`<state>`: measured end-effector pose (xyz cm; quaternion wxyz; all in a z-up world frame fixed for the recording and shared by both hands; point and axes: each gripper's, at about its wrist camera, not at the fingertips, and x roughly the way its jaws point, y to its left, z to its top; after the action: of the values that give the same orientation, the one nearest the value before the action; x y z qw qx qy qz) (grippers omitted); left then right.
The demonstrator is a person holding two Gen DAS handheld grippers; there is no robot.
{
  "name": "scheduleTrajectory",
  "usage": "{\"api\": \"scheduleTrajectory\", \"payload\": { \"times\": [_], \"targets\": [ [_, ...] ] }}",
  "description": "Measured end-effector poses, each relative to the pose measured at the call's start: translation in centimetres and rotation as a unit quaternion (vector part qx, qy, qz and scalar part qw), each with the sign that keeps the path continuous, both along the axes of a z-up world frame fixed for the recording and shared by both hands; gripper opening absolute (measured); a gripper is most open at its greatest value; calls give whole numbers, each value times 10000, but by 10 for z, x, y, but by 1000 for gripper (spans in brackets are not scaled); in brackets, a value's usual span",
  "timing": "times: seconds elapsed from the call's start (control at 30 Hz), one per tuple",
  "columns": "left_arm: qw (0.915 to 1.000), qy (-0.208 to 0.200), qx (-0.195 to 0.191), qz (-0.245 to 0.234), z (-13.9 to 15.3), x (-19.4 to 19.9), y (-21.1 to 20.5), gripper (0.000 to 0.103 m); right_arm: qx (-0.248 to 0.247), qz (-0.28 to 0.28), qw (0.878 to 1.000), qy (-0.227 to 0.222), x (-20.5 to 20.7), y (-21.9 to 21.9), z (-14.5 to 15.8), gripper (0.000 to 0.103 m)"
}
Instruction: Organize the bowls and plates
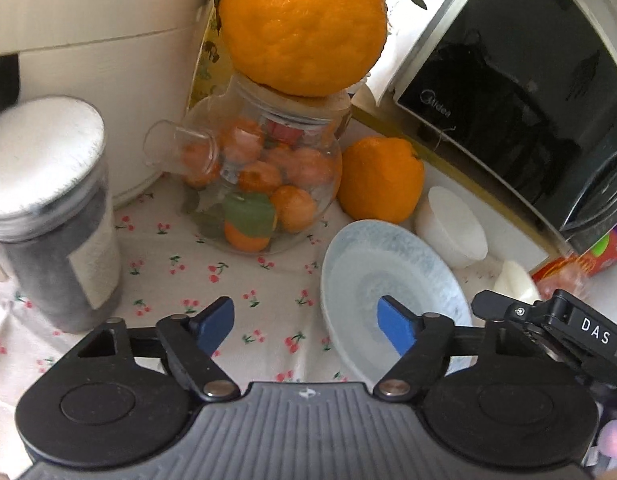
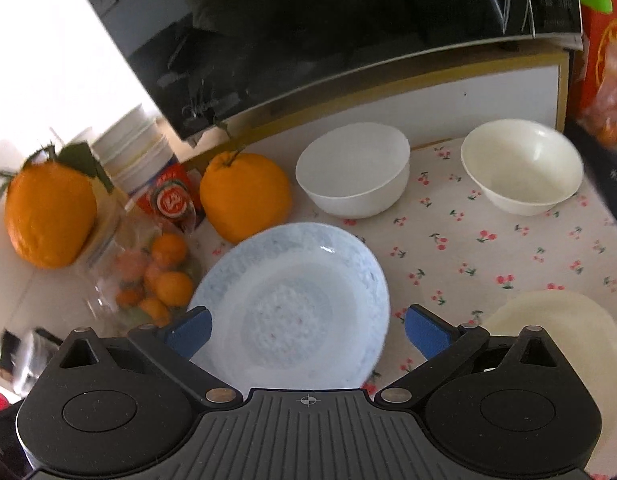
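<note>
Cherry-print cloth (image 2: 488,248) covers the table, with a black microwave (image 2: 308,40) standing at the back.

On the cloth lies a pale blue plate (image 2: 292,304). Behind it sit two white bowls, well apart from each other: a near bowl (image 2: 352,168) and a far bowl (image 2: 522,166) off to the right. A cream plate (image 2: 556,320) lies at the right side, partly hidden behind the gripper body. An orange (image 2: 244,200) sits just beside the blue plate, at its back left. A glass jar (image 1: 260,184) full of small oranges stands to the left, and a big orange (image 1: 304,28) rests on top of its lid. A grey tin (image 1: 48,220) with a silver lid stands further left.

The right gripper (image 2: 308,330) hangs over the blue plate with its blue fingers spread wide, one on each side of the plate. It looks like they do not touch the plate, but the edges are blurry.

The left gripper (image 1: 306,326) is about half open with nothing between its fingers. One blue finger sits over the blue plate's left part and the other over bare cloth.
</note>
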<state>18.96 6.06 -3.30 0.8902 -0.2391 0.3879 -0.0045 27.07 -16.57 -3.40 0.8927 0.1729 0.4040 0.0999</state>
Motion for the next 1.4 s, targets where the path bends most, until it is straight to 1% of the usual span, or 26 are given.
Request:
{"api": "scheduleTrajectory", "payload": {
  "times": [0.13, 0.23, 0.33, 0.47, 0.53, 0.6, 0.7, 0.8, 0.93, 1.0, 1.1, 1.2, 1.33, 1.4],
  "targets": [
    [9999, -49, -49, -102, -3, 4, -9, 60, 210, -127, 9997, -48, 7, -5, -8, 100],
    [9998, -49, -52, -188, -9, 9, -18, 53, 219, -251, 9994, -88, 11, -7, -14, 94],
    [9998, 24, -19, -198, -17, 13, -23, 47, 189, -341, 9992, -54, 15, -8, -22, 87],
    [9997, 148, -152, -126, -28, 14, -22, 41, 15, -411, 9991, 74, 19, -6, -34, 72],
    [9996, 174, -191, -108, -32, 16, -22, 37, -16, -426, 9990, 123, 20, -5, -39, 66],
    [9995, 184, -217, -103, -34, 16, -20, 34, -47, -432, 9989, 151, 21, -4, -43, 58],
    [9994, 199, -272, -113, -37, 18, -21, 28, -45, -460, 9987, 194, 21, -4, -47, 49],
    [9993, 189, -297, -161, -38, 19, -22, 24, -77, -473, 9986, 240, 22, -4, -52, 42],
    [9989, 151, -370, -232, -39, 19, -22, 18, -138, -487, 9985, 222, 21, -2, -54, 40],
    [9988, 121, -394, -276, -39, 19, -23, 17, -148, -496, 9984, 217, 20, -3, -54, 36],
    [9989, 93, -327, -311, -39, 21, -26, 17, -117, -522, 9983, 221, 19, -7, -54, 31],
    [9989, 93, -335, -316, -39, 22, -26, 17, -8, -539, 9982, 261, 19, -11, -54, 28],
    [9990, 11, -247, -361, -36, 20, -27, 17, 184, -523, 9981, 261, 19, -15, -51, 27],
    [9990, -62, -162, -403, -33, 17, -28, 17, 250, -501, 9982, 205, 18, -17, -47, 25]
  ]
}}
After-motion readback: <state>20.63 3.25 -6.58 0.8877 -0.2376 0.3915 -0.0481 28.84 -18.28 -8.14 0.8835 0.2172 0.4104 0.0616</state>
